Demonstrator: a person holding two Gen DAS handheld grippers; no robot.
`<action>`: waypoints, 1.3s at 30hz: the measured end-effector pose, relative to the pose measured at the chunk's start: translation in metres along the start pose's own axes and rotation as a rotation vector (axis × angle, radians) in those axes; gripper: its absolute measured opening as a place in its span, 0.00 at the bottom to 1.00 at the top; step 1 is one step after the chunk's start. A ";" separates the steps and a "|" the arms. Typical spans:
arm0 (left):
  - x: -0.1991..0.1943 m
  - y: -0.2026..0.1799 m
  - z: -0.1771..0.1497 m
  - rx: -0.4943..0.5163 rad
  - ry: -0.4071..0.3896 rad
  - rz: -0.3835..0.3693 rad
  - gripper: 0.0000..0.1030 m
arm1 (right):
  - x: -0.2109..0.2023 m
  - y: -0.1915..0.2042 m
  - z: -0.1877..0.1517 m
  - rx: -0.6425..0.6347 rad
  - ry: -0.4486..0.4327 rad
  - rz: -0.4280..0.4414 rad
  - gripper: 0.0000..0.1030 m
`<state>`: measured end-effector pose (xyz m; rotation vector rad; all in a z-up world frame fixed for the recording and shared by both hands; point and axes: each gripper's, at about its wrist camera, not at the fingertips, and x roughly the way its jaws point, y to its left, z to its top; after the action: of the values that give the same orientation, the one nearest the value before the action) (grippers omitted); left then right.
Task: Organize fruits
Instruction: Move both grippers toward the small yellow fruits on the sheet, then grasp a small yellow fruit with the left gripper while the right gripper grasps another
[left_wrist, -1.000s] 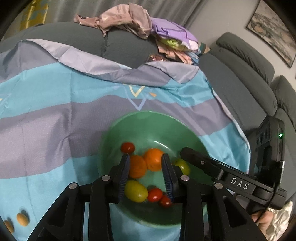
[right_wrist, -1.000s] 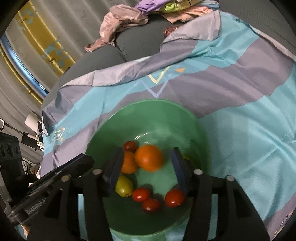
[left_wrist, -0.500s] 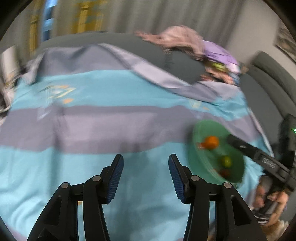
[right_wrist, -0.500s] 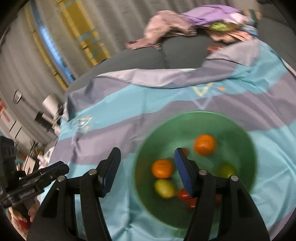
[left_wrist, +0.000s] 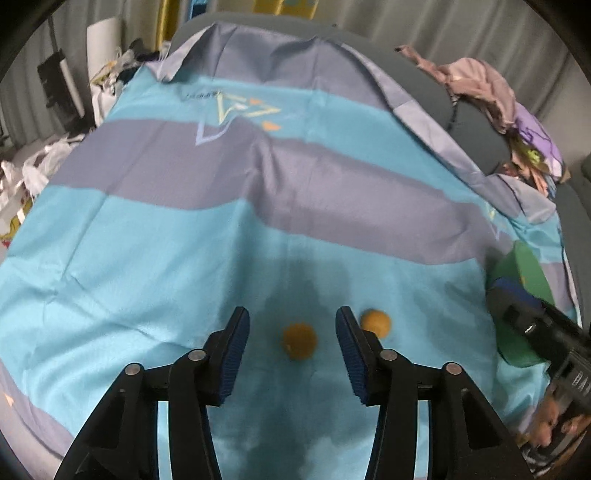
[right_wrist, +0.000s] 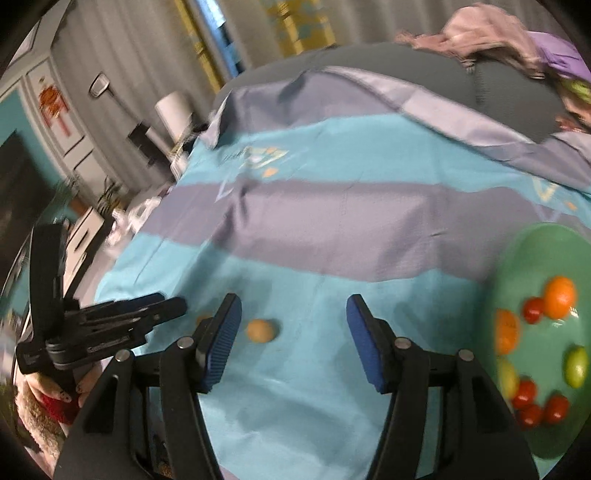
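On the black body of our right gripper, at the right edge of the left wrist view, we read only "DA" — the rest is cut off. Faint writing beside the star emblem on the striped cloth is too small to read. That cloth spreads wide and bare ahead, its folded far edge meeting grey cushions heaped with clothes.

Our left gripper has its jaws apart and closing around one small tan fruit, not touching it; a second tan fruit lies just outside the right finger. Our right gripper, jaws apart and closing, holds nothing — that second fruit sits beside its left finger. Off right, the green bowl holds oranges, red tomatoes and yellow-green fruits.
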<state>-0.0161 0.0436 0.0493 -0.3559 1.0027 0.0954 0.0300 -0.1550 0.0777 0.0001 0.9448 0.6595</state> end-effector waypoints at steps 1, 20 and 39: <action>0.004 0.001 0.000 -0.003 0.013 -0.010 0.42 | 0.010 0.004 -0.001 -0.010 0.022 0.006 0.50; 0.038 -0.005 -0.017 0.065 0.103 0.007 0.30 | 0.084 0.015 -0.009 0.048 0.223 0.057 0.30; 0.038 -0.004 -0.017 0.054 0.077 0.015 0.24 | 0.087 0.022 -0.015 0.024 0.217 0.025 0.27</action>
<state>-0.0079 0.0314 0.0102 -0.3041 1.0825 0.0684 0.0423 -0.0955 0.0092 -0.0395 1.1630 0.6806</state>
